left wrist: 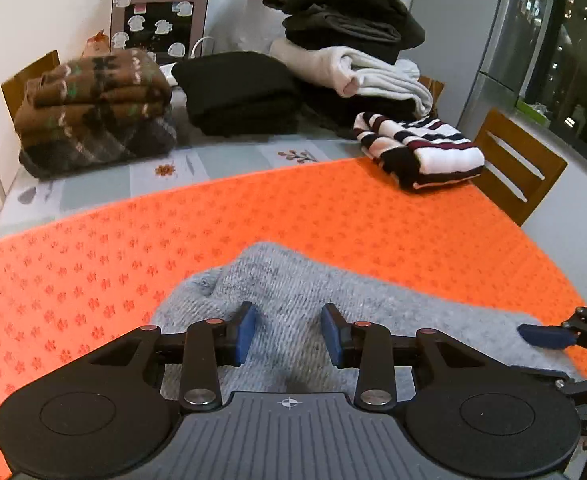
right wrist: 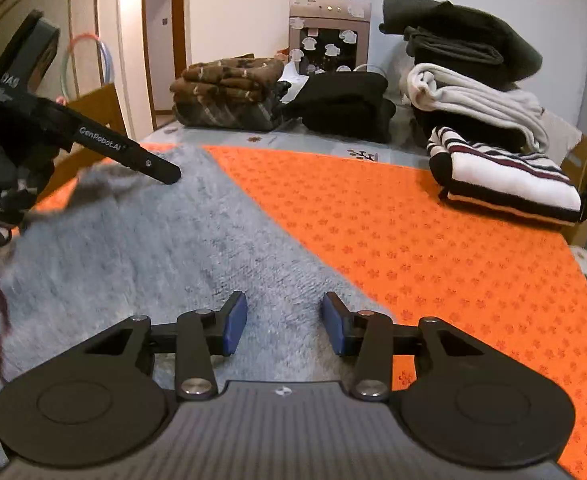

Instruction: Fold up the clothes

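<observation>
Left claw (left wrist: 289,334) and right claw (right wrist: 285,322), both fingers apart, hover over fluffy grey sweater (right wrist: 133,240) bunched at near edge of orange-covered surface (left wrist: 333,216). Judged step: gripping garment; next needs edge or hem pinched.

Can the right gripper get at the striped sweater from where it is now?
Probably yes: the right gripper is open over the grey sweater, and only bare orange mat lies between it and the striped sweater.

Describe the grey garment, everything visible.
The grey garment looks like a fuzzy, fluffy knit, light grey, with a dark red line near one edge. It lies loosely spread, not yet folded, on the orange mat. Both the left gripper and right gripper are open over it, gripping nothing.
</observation>
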Available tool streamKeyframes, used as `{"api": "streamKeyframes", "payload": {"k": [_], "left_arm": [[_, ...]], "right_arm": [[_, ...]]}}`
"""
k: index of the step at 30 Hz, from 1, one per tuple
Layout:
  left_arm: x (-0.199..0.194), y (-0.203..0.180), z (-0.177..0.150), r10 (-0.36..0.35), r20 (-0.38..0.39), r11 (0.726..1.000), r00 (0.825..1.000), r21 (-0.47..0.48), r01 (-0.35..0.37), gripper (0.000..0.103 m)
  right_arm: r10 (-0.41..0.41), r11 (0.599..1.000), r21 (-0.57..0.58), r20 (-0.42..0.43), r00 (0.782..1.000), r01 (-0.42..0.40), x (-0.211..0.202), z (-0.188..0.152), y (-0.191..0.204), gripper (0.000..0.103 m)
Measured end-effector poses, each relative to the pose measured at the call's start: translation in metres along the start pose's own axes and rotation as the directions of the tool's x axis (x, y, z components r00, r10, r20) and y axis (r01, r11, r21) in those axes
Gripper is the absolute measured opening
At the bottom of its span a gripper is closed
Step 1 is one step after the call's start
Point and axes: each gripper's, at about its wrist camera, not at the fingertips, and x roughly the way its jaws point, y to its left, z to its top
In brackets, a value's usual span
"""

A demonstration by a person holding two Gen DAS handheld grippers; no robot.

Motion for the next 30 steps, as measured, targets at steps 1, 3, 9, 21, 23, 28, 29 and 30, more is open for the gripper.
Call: {"api": "streamKeyframes", "payload": {"k": [1,3,9,21,23,28,29,30], "left_arm": [[0.000,0.003,-0.002,-0.007,0.005,1.000,1.000,-0.012,0.007,0.040],[-0.001,0.008,-0.003,-0.024,0.013,0.999,1.000,-0.033,0.025,0.040],[-0.046,0.018,-0.003,-0.090,0.061,0.996,0.994,0.013,0.089,0.045],[-0.155,0.070,-0.034,-0.242,0.095,0.964,0.966,0.132,0.229,0.053],[-0.169,0.081,-0.047,-0.276,0.072,0.952,0.958,0.160,0.262,0.055],[-0.187,0.096,-0.080,-0.314,0.008,0.927,0.949,0.219,0.305,0.057],[-0.189,0.098,-0.085,-0.316,-0.003,0.925,0.949,0.223,0.309,0.057],[-0.190,0.099,-0.091,-0.318,-0.015,0.922,0.948,0.227,0.313,0.057]], "right_arm": [[-0.007,1.000,-0.019,0.009,1.000,0.007,0.001,-0.003,0.003,0.050],[-0.017,0.999,-0.032,0.016,1.000,0.018,0.000,-0.004,0.006,0.050],[-0.043,0.999,0.036,0.067,0.997,0.041,-0.033,0.012,0.012,0.052],[-0.140,0.952,0.291,0.130,0.982,0.097,-0.122,-0.015,0.106,0.061],[-0.161,0.941,0.317,0.111,0.981,0.118,-0.131,-0.027,0.132,0.062],[-0.144,0.921,0.374,0.070,0.987,0.108,-0.134,-0.059,0.186,0.068],[-0.139,0.916,0.388,0.061,0.988,0.105,-0.133,-0.065,0.195,0.068],[-0.134,0.909,0.403,0.053,0.990,0.102,-0.131,-0.072,0.204,0.068]]}}
